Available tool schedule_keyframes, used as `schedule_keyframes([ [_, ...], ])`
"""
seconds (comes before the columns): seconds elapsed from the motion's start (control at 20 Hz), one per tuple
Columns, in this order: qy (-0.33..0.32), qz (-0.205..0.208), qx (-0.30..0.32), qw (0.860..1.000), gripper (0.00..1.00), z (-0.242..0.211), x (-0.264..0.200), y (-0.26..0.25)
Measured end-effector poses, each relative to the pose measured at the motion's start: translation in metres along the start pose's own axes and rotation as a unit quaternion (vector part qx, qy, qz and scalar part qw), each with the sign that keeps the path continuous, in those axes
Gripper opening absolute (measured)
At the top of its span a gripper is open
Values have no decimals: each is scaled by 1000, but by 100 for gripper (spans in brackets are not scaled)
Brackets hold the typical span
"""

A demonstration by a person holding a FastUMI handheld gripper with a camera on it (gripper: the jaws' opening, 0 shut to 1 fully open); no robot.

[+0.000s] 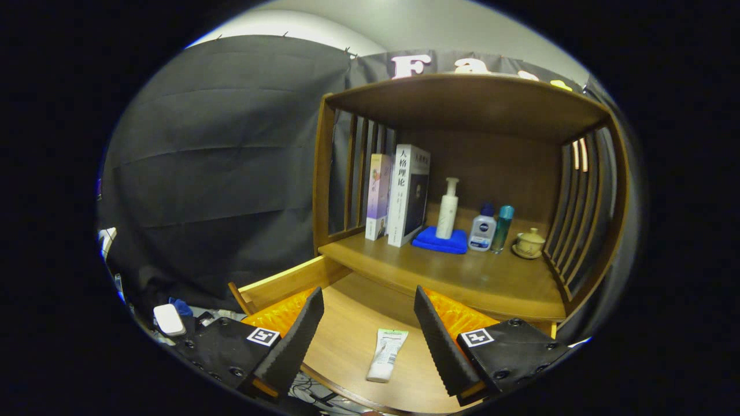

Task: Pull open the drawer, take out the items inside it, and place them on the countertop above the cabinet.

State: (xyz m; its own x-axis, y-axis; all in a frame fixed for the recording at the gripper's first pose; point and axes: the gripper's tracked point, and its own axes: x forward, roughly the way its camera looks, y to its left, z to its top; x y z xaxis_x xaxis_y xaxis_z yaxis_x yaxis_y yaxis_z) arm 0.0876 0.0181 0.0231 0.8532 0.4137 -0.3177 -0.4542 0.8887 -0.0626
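Here my fingers (365,323) stood spread wide apart, gripping nothing, above the pulled-out drawer (347,341). A small white tube (386,355) lay flat on the drawer's wooden bottom, between my fingers and touching neither. Beyond them ran the surface (462,277) of the cabinet, carrying two upright books (399,196), a pump bottle (447,209) on a blue cloth (440,241), two small bottles (491,228) and a lidded cup (529,243).

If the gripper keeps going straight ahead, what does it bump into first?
Probably the white tube lying in the open drawer, between the open fingers. Depth is unclear; held higher, the gripper might reach the countertop edge instead.
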Motion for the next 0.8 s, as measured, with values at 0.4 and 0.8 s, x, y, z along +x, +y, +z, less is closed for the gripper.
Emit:
schedule_keyframes([
  [0.4, 175, 41, -18, 983, 98, -69, 53, -16],
  [0.8, 326, 50, -32, 943, 98, -140, 76, -33],
])
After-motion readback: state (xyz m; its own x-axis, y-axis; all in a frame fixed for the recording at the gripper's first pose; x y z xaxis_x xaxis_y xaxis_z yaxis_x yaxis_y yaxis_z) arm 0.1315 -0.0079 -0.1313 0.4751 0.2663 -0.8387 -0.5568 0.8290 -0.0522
